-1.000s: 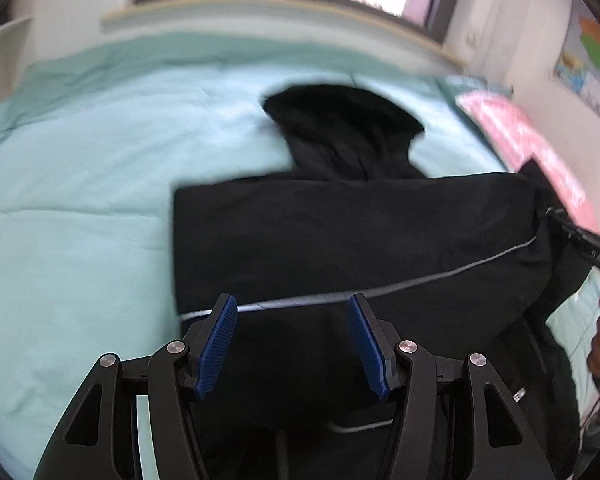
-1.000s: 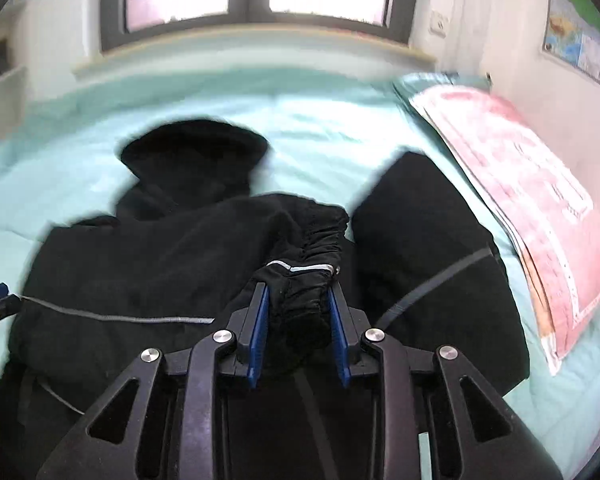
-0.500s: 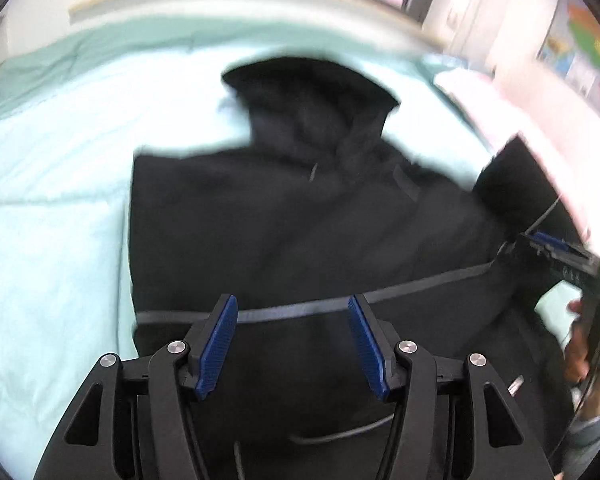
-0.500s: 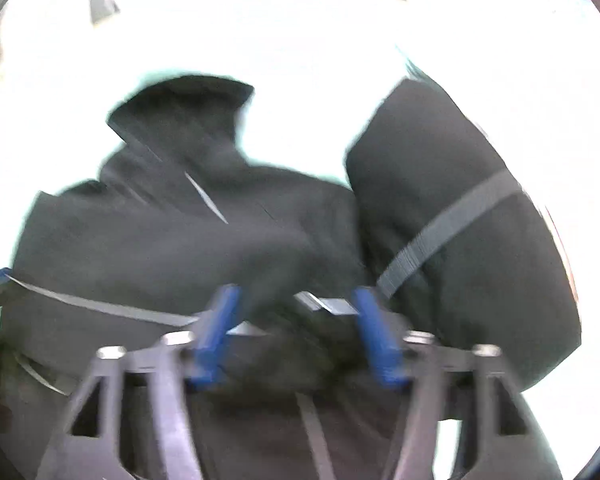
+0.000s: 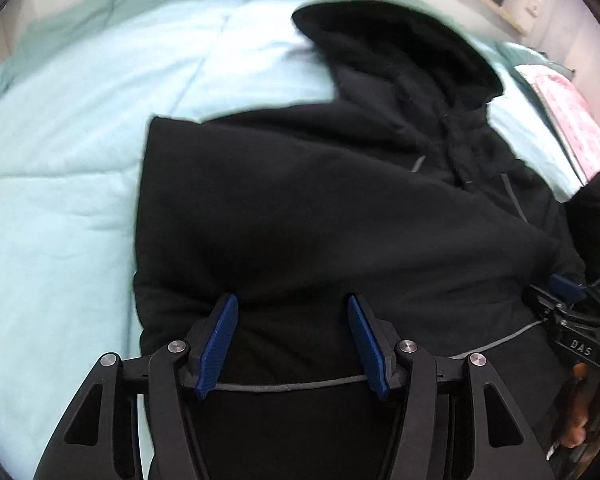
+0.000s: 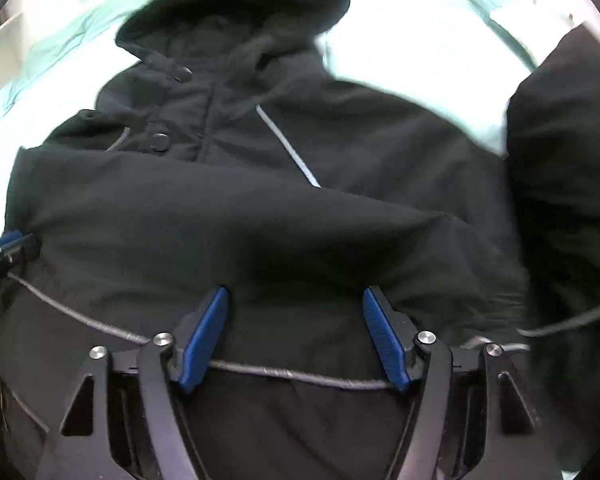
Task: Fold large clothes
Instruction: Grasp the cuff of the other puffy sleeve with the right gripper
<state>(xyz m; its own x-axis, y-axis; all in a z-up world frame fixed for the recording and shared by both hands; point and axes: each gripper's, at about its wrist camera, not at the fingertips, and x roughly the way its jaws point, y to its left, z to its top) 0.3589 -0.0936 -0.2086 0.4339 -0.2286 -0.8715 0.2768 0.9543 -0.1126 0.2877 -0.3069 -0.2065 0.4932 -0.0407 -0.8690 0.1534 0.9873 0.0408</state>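
A large black hooded jacket (image 5: 320, 208) with thin grey reflective stripes lies front up on a pale green bed (image 5: 60, 152), hood (image 5: 396, 52) toward the window. One sleeve is folded across its body (image 6: 240, 232); the other sleeve (image 6: 564, 168) lies out to the right. My left gripper (image 5: 292, 336) is open and empty, low over the jacket's left half. My right gripper (image 6: 296, 336) is open and empty, low over the jacket's middle by a grey stripe (image 6: 292, 376). The right gripper's blue tip also shows in the left wrist view (image 5: 566, 288).
A pink patterned pillow or cover (image 5: 564, 116) lies at the bed's right side by the wall. A window sill (image 5: 512, 16) runs behind the bed. Bare bed surface extends to the left of the jacket.
My right gripper has let go of the sleeve cuff and opened; the sleeve now lies across the jacket's body. Both grippers have moved closer and lower over the jacket.
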